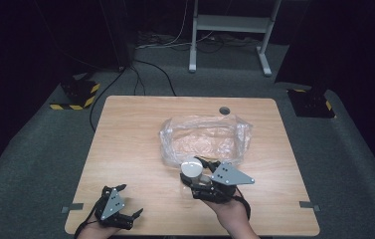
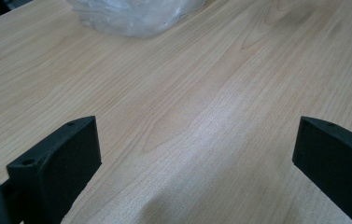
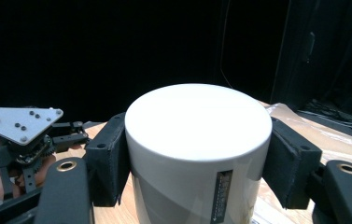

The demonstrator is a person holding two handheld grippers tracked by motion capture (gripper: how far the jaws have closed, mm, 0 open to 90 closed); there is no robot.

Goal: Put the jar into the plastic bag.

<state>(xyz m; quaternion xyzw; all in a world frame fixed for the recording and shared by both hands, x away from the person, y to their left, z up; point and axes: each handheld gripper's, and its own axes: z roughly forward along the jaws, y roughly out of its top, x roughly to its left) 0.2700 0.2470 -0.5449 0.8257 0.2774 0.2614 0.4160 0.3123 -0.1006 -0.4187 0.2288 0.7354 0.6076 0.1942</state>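
On the wooden surface (image 1: pixel 125 149), the right gripper (image 1: pixel 201 177) has its jaws clamped on a white cylindrical container (image 1: pixel 192 168), one black jaw pressed against each side of it. In the right gripper view the container (image 3: pixel 197 154) has a flat white top and a narrow dark label strip running down its side, and the jaws grasp it just below the top edge. The person's right hand (image 1: pixel 230 209) holds this gripper near the front middle of the surface. Just behind the container lies a crumpled clear plastic bag (image 1: pixel 205 139), spread open around the middle of the surface; whether the container touches the bag cannot be told.

The left gripper (image 1: pixel 130 201) sits at the front left corner of the surface, well apart from the container. In the left gripper view its jaws stand wide apart with nothing between them but bare wood, and the plastic bag (image 2: pixel 131 16) shows at the top edge.
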